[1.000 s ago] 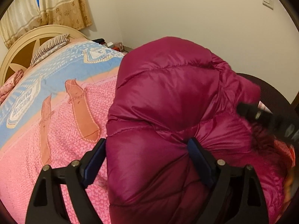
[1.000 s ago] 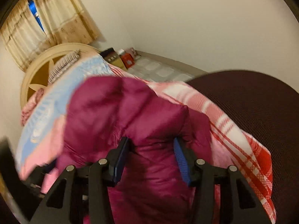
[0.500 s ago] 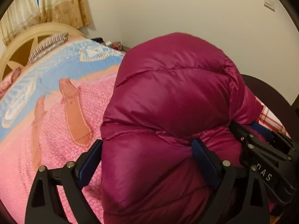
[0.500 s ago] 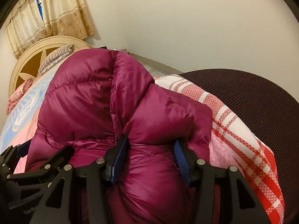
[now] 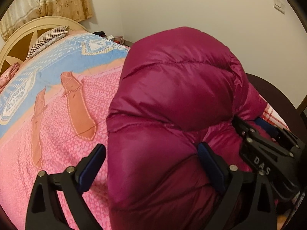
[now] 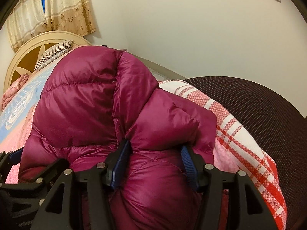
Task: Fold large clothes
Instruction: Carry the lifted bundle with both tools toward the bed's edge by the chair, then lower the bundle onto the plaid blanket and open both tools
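Observation:
A puffy magenta down jacket [image 5: 172, 95] is bundled up over the bed's near right part; it also fills the right wrist view [image 6: 86, 105]. My left gripper [image 5: 151, 164] has a thick fold of the jacket between its blue pads, which press into it. My right gripper [image 6: 155, 163] is shut on another fold of the jacket, just to the right of the left one; its body shows in the left wrist view [image 5: 268, 153]. The jacket's lower part is hidden behind the grippers.
The bed has a pink and blue patterned blanket [image 5: 48, 115], a striped pillow [image 5: 46, 40] and a cream headboard [image 5: 17, 44]. A red-checked cloth [image 6: 239, 134] lies to the right of the jacket. A dark mesh chair back [image 6: 268, 115] stands at the right. A beige wall is behind.
The right gripper swung left with its fold and came in beside the left gripper. The jacket bundle rose and bunched up between them. The left gripper kept its hold.

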